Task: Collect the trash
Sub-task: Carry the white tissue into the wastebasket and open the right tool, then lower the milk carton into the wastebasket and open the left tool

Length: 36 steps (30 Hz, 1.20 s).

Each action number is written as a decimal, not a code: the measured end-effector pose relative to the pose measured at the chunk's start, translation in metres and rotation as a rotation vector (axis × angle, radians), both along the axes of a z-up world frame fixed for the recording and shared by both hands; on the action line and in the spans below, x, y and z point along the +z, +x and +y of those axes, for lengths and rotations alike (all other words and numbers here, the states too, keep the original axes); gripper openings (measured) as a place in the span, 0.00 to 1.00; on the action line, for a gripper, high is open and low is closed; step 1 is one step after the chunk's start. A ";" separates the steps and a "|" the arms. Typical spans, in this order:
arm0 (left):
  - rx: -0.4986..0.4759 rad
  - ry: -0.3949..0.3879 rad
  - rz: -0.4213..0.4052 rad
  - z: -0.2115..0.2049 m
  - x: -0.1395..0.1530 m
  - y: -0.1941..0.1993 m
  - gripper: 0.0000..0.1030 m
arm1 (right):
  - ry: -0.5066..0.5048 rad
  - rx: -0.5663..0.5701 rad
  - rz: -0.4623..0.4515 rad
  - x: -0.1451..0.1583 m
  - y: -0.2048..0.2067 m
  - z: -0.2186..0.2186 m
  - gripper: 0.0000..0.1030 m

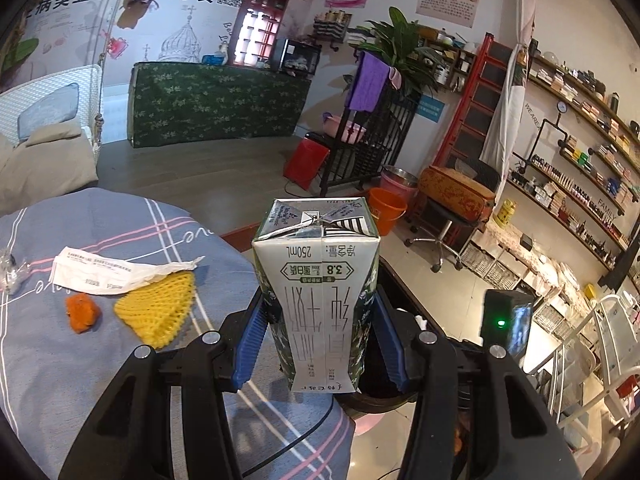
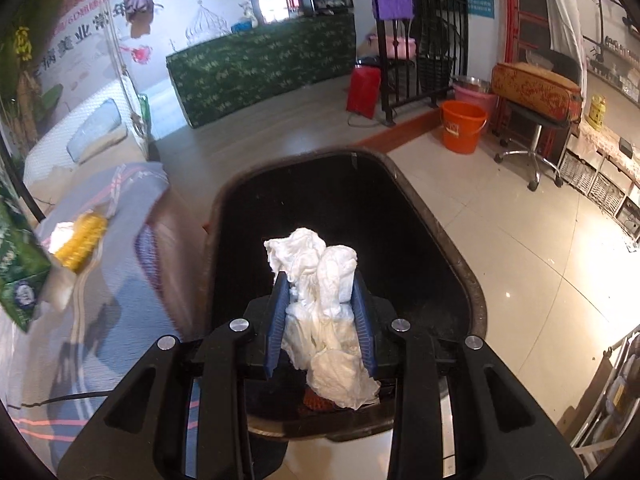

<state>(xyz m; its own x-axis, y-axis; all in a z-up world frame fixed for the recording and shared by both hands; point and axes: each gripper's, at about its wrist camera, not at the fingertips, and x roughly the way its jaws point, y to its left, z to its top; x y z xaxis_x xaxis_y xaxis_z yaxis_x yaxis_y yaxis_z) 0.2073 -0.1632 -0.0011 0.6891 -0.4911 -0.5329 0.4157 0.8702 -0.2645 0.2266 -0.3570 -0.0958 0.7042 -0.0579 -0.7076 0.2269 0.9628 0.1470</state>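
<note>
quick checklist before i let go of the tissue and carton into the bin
1. Right tongs shut on tissue wad: ok.
2. Tissue over black bin opening: ok.
3. Left tongs shut on milk carton: ok.
4. Carton fully over the bin: cannot tell, it hangs at the bed edge.
5. Bed cleared: not ok; yellow foam net, paper wrapper, orange scrap remain.

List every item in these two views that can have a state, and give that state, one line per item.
Milk carton: gripped, held up.
Left gripper: shut on carton.
White tissue wad: gripped over the bin.
Right gripper: shut on tissue.
Black bin: open.
Yellow foam net: lying on bedspread.
Orange peel: lying on bedspread.
</note>
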 end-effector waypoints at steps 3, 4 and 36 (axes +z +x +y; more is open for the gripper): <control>-0.016 0.007 0.011 -0.009 -0.003 0.004 0.49 | 0.008 -0.012 0.011 -0.007 0.007 -0.004 0.45; -0.022 0.012 0.015 -0.013 -0.004 0.006 0.49 | 0.011 -0.014 0.008 -0.008 0.008 -0.005 0.50; -0.206 0.161 0.209 -0.126 -0.067 0.054 0.49 | -0.053 -0.205 -0.118 0.035 -0.106 -0.058 0.69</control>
